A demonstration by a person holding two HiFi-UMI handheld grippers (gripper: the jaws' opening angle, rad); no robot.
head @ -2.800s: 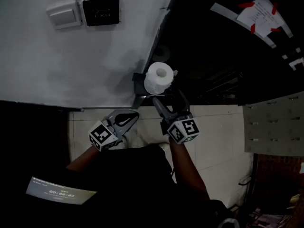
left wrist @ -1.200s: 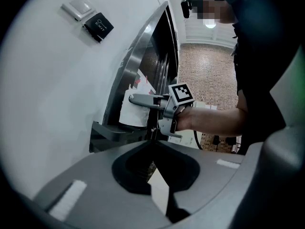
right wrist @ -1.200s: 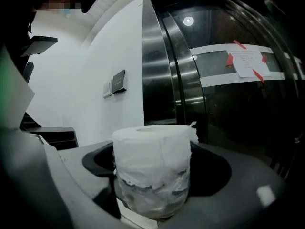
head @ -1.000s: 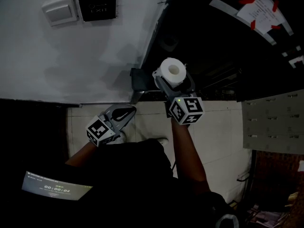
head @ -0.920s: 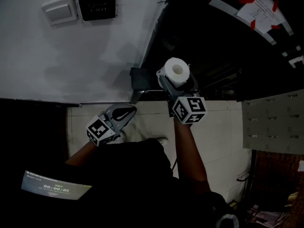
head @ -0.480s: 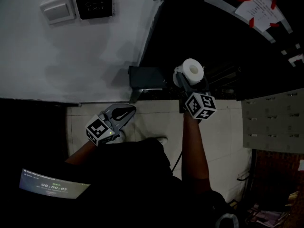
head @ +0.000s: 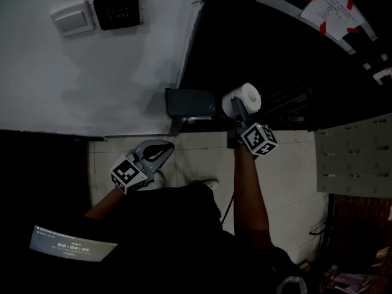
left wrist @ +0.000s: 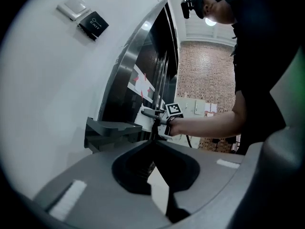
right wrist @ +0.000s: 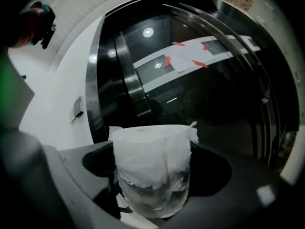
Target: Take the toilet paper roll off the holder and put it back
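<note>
White and ragged at its wraps, the toilet paper roll (right wrist: 151,171) is clamped between the jaws of the right gripper (head: 237,110), which are closed against its sides. In the right gripper view the roll is seen standing upright between them, with torn layers round its lower half. In the head view its hollow core is turned towards the camera. The roll is held off the holder (head: 190,103), just beside it on the right and apart from it. The holder, a dark grey box, is fixed at the right edge of the white wall (head: 92,84), where the wall is met by a dark glossy panel (head: 288,48). The left gripper (head: 164,151) is held lower, below and to the left of the holder and over the pale tiled floor (head: 288,182). Its jaws are brought together tip to tip, gripping nothing. In the left gripper view the holder and the marker cube (left wrist: 174,109) of the right gripper are seen beyond those closed jaws. A light switch (head: 72,18) and a black plate (head: 116,9) are mounted side by side near the wall's upper left corner. A sheet of paper (head: 334,10) is fastened to the dark panel with strips of red tape.
</note>
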